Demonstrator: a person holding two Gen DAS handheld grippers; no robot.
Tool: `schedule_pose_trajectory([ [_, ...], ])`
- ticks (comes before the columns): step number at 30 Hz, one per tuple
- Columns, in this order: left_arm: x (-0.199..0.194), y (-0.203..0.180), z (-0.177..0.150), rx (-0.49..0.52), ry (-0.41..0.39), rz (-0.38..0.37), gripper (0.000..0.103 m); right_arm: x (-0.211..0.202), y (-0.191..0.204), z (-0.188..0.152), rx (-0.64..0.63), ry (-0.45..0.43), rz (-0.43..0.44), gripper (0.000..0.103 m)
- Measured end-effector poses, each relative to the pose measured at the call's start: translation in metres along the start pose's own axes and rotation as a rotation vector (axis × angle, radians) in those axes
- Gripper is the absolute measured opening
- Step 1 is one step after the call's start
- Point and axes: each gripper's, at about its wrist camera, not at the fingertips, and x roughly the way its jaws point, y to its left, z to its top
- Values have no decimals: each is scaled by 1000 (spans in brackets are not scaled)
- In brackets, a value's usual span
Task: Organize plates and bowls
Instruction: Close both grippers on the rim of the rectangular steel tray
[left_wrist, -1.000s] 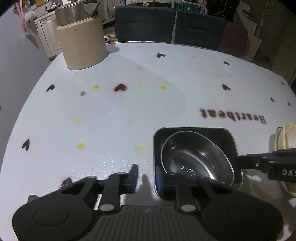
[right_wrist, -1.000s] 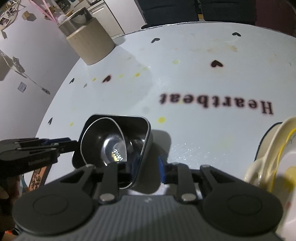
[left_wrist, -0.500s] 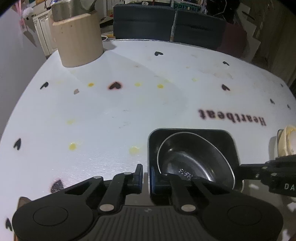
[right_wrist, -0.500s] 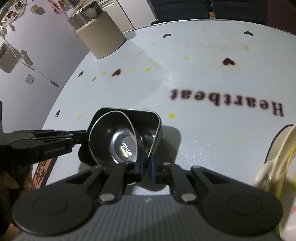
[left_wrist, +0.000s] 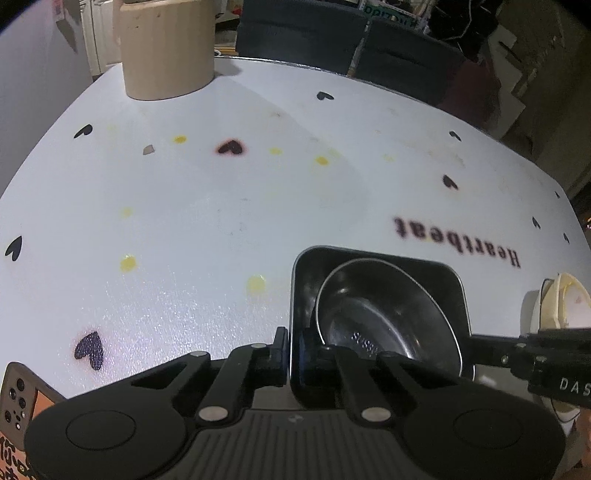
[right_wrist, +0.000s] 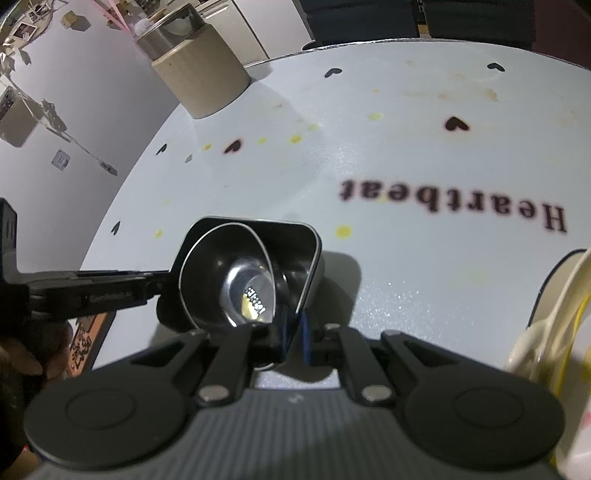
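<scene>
Clamping opposite walls of black tray (left_wrist: 373, 258), left tool (left_wrist: 293, 350) and right tool (right_wrist: 295, 338) hide its corners; steel bowl (left_wrist: 388, 321) inside; surface (left_wrist: 240, 206) upper frame open.

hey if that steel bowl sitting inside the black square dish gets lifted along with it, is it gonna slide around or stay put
The steel bowl looks polished and sits tilted, loose in the black square dish, so it may well slide or rattle. It looks thin, so probably light. With both the left tool and right tool clamped on the dish's rim, tipping seems unlikely.
</scene>
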Motion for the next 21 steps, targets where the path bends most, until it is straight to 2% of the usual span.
schedule_pose_trajectory([
  [12, -11, 4, 3, -64, -62, -38, 6, -11, -3, 2, -3, -59, -7, 7],
  [21, -4, 9, 2, -106, -46, -39, 6, -4, -6, 3, 33, -41, 1, 6],
])
